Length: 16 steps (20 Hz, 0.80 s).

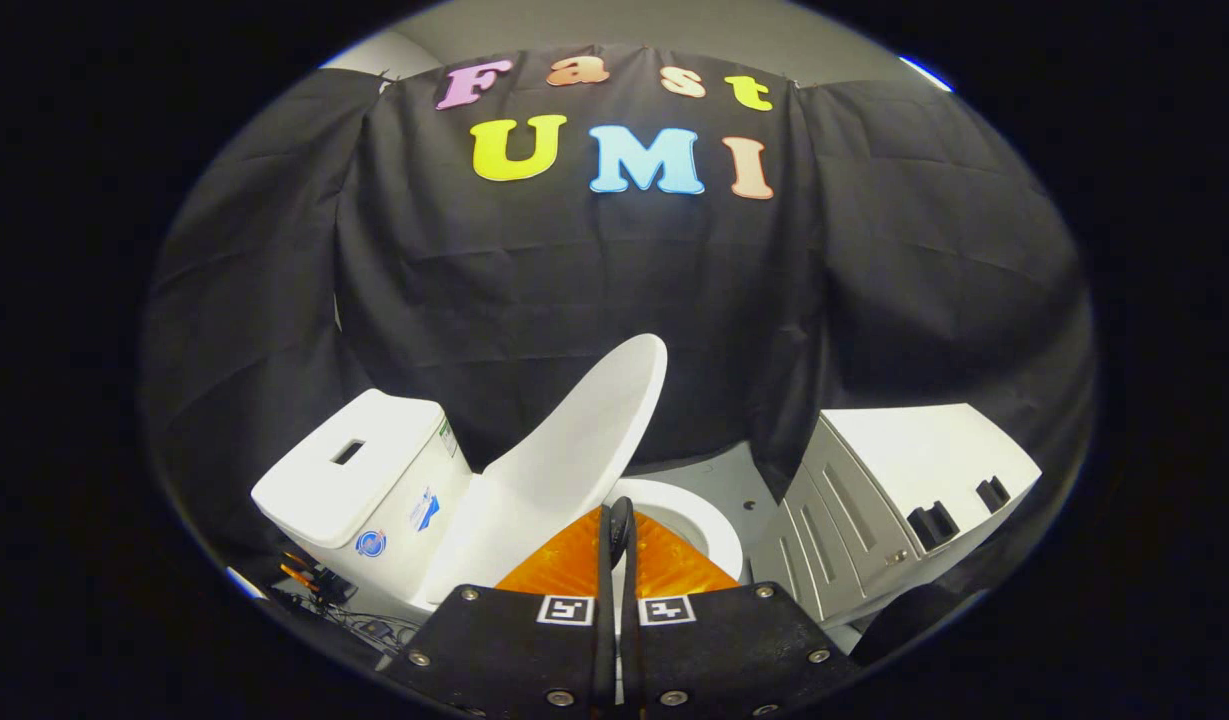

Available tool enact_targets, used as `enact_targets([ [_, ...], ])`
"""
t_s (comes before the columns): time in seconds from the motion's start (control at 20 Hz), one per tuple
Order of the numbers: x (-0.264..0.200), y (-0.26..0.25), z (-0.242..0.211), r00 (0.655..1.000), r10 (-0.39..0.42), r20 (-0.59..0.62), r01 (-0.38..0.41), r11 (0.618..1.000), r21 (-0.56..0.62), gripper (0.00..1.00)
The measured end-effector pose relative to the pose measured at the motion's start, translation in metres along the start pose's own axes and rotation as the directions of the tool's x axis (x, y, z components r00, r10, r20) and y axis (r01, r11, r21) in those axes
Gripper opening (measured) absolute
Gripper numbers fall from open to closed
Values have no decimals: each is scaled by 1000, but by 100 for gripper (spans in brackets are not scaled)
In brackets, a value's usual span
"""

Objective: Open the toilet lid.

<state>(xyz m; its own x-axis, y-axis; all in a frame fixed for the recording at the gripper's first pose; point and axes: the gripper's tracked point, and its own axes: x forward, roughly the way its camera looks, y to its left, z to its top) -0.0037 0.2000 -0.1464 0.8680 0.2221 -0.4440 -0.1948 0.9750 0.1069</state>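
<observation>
A white toilet stands below me, its tank (pixel 359 485) to the left and the bowl rim (pixel 699 520) just beyond my fingers. The white lid (pixel 574 450) is raised at a steep slant, its free edge high up against the black cloth. My gripper (pixel 619 525) sits over the bowl with its two orange and black fingers pressed together and nothing visible between them. The fingertips are right beside the lid's lower edge; I cannot tell whether they touch it. The seat is mostly hidden behind my fingers.
A white cabinet (pixel 904 490) with grey door panels stands right of the toilet. Cables and small orange items (pixel 309 580) lie on the floor left of the tank. Black cloth walls close in behind and on both sides.
</observation>
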Motion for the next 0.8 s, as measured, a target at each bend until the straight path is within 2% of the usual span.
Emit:
enact_targets([
  [0.8,-14,83,47,994,33,104,-24,996,-86,2],
])
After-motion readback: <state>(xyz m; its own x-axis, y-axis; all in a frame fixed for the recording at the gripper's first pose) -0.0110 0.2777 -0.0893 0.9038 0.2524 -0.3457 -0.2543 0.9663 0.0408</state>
